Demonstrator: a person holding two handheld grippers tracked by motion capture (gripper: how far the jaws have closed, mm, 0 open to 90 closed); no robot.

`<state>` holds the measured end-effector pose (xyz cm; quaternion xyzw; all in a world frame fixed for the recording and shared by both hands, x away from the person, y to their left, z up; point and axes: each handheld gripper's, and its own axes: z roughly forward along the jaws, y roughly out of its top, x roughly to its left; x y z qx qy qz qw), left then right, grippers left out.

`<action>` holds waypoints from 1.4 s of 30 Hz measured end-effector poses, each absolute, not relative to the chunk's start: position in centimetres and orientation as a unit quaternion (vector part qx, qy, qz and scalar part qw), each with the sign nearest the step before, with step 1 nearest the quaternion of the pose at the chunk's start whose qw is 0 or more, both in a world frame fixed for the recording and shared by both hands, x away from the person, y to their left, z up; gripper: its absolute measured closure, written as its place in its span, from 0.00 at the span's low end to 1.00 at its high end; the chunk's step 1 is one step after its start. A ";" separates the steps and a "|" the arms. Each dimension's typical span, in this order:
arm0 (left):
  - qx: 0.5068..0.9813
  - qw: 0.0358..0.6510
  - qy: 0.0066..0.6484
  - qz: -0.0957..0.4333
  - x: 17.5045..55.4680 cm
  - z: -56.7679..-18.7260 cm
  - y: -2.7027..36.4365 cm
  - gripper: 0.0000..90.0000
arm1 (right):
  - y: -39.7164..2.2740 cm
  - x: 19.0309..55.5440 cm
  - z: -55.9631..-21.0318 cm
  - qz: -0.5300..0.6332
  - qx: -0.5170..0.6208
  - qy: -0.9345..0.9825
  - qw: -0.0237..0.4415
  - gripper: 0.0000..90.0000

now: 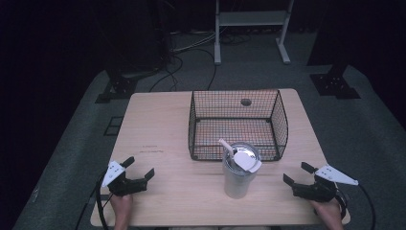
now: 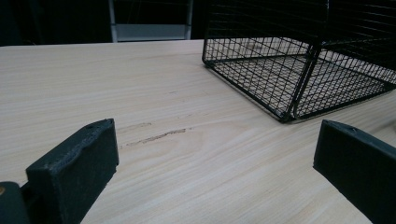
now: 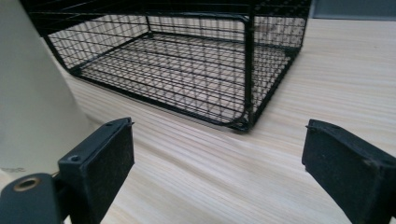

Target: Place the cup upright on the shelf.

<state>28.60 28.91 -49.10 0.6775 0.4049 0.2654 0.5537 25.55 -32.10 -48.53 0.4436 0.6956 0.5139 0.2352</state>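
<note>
Left gripper [image 1: 141, 169] parted, right gripper [image 1: 297, 173] parted, resting on desk [image 1: 158, 124] | flanking lidded cup [image 1: 240, 172], ready to reach | wire basket [image 1: 238, 125] behind cup, likely destination

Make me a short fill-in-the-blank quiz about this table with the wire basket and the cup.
1. The wire basket holds ____ items.
2. The lidded cup stands on the table between the two ____.
3. The left gripper and right gripper both have jaws that are ____.

Missing words: no; grippers; open
</note>
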 end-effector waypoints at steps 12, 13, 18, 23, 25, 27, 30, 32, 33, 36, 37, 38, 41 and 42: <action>0.678 0.554 0.403 0.266 28.6 -49.1 28.9 0.00 | -31.4 25.0 -47.3 0.523 0.420 0.705 0.231 0.10; 0.679 0.553 0.403 0.266 28.6 -49.1 28.9 0.00 | -31.3 25.0 -47.2 0.523 0.417 0.706 0.231 0.10; 0.680 0.552 0.401 0.267 28.5 -49.1 28.8 0.00 | -30.7 24.8 -46.3 0.537 0.404 0.708 0.218 0.10; 0.681 0.551 0.401 0.268 28.5 -49.1 28.8 0.00 | -29.7 24.6 -45.8 0.535 0.379 0.724 0.212 0.10; 0.682 0.550 0.401 0.269 28.5 -49.1 28.8 0.00 | -29.4 24.4 -45.6 0.535 0.371 0.730 0.211 0.10; 0.681 0.550 0.402 0.268 28.6 -49.1 28.8 0.00 | -29.1 24.3 -45.4 0.534 0.364 0.734 0.211 0.09; 0.681 0.550 0.402 0.269 28.6 -49.1 28.7 0.00 | -28.6 24.2 -45.1 0.529 0.354 0.741 0.213 0.10; 0.682 0.549 0.402 0.269 28.5 -49.1 28.7 0.00 | -28.4 24.1 -45.0 0.525 0.350 0.746 0.214 0.10; 0.681 0.549 0.402 0.269 28.6 -49.1 28.7 0.00 | -28.1 24.1 -44.9 0.523 0.344 0.751 0.211 0.10; 0.681 0.550 0.402 0.269 28.6 -49.1 28.7 0.00 | -27.8 24.0 -44.7 0.523 0.337 0.754 0.209 0.09; 0.681 0.550 0.402 0.269 28.6 -49.1 28.8 0.00 | -27.4 24.0 -44.6 0.522 0.331 0.759 0.205 0.09; 0.681 0.550 0.402 0.269 28.6 -49.1 28.8 0.00 | -27.4 24.0 -44.6 0.522 0.331 0.759 0.205 0.09; 0.681 0.550 0.402 0.269 28.5 -49.1 28.8 0.00 | -26.8 23.9 -44.3 0.520 0.319 0.767 0.199 0.10; 0.681 0.550 0.402 0.268 28.5 -49.1 28.8 0.00 | -26.7 23.8 -44.2 0.518 0.315 0.770 0.197 0.10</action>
